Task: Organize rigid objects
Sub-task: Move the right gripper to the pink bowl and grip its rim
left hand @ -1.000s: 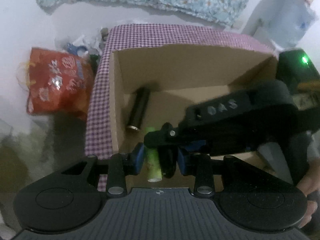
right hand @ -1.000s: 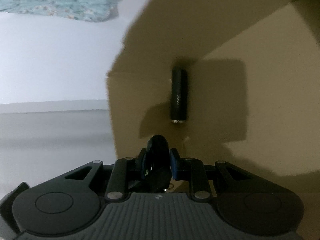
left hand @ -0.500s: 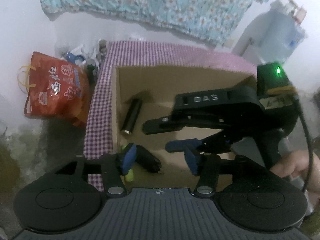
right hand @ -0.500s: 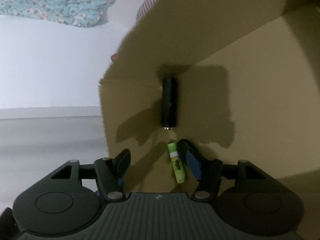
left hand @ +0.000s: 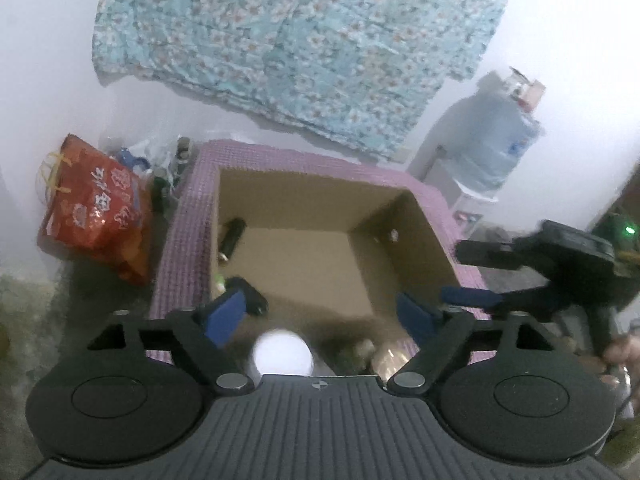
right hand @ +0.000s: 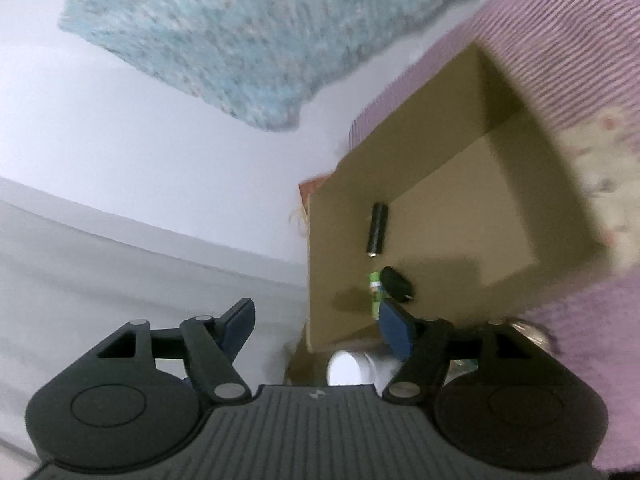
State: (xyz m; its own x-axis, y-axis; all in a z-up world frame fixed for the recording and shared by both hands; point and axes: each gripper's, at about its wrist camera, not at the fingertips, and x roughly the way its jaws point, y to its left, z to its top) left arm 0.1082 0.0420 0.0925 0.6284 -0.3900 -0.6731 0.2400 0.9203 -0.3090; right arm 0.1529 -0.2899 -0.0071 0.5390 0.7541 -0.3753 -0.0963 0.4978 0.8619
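Observation:
An open cardboard box (left hand: 420, 232) (right hand: 560, 208) stands on a pink checked cloth (left hand: 180, 248). Inside lie a black cylinder (left hand: 233, 234) (right hand: 377, 229), a small green tube (right hand: 374, 292) and a black oval object (left hand: 250, 294) (right hand: 397, 283). My left gripper (left hand: 322, 316) is open and empty above the box's near side. My right gripper (right hand: 318, 328) is open and empty, pulled back beyond the box's edge; it shows in the left wrist view (left hand: 476, 276) at the right of the box.
A white round object (left hand: 283, 354) (right hand: 348, 368) and some small items (left hand: 364, 350) lie in front of the box. A red bag (left hand: 96, 208) and clutter stand left of the table. A water jug (left hand: 500, 148) is at the back right. Floral fabric (left hand: 304, 40) hangs on the wall.
My right gripper opened and let the black oval object go into the box, then drew back out to the right. My left gripper opened wider and rose away from the box.

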